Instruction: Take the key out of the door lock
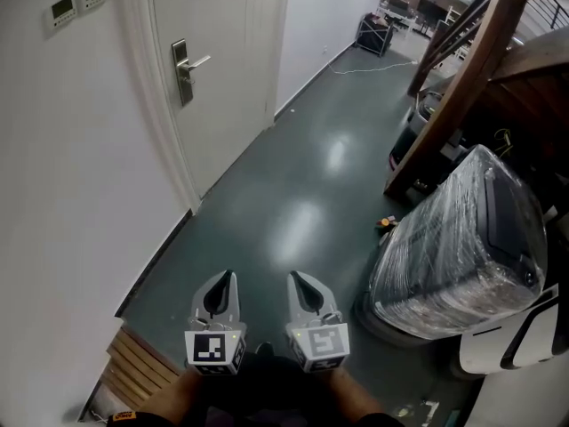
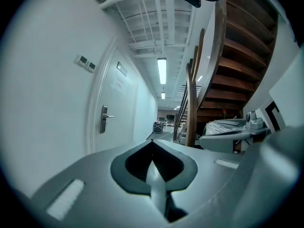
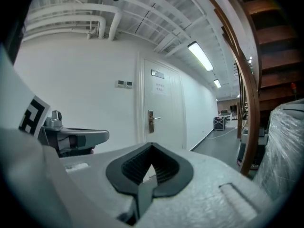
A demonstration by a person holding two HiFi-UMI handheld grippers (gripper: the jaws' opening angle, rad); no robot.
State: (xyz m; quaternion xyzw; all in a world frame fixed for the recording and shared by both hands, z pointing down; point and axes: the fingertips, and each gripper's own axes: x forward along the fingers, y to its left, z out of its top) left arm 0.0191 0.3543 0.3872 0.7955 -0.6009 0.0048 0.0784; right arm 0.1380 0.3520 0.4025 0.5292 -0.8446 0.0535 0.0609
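A white door (image 1: 222, 52) stands in the left wall, well ahead of me. Its metal lock plate with a lever handle (image 1: 184, 69) shows small in every view: the lock plate (image 2: 103, 119) in the left gripper view, the lock plate (image 3: 151, 121) in the right gripper view. The key is too small to make out. My left gripper (image 1: 229, 277) and right gripper (image 1: 293, 277) hang side by side low over the dark floor, far from the door. Both are shut with nothing between the jaws, as the left gripper (image 2: 152, 142) and right gripper (image 3: 152, 146) show up close.
A plastic-wrapped machine (image 1: 462, 256) stands at the right, beside a wooden staircase (image 1: 484, 60). Wooden slats (image 1: 138, 367) lie at the wall's foot near my left. Two wall panels (image 1: 78, 3) sit left of the door. A cart (image 1: 373, 34) stands far down the corridor.
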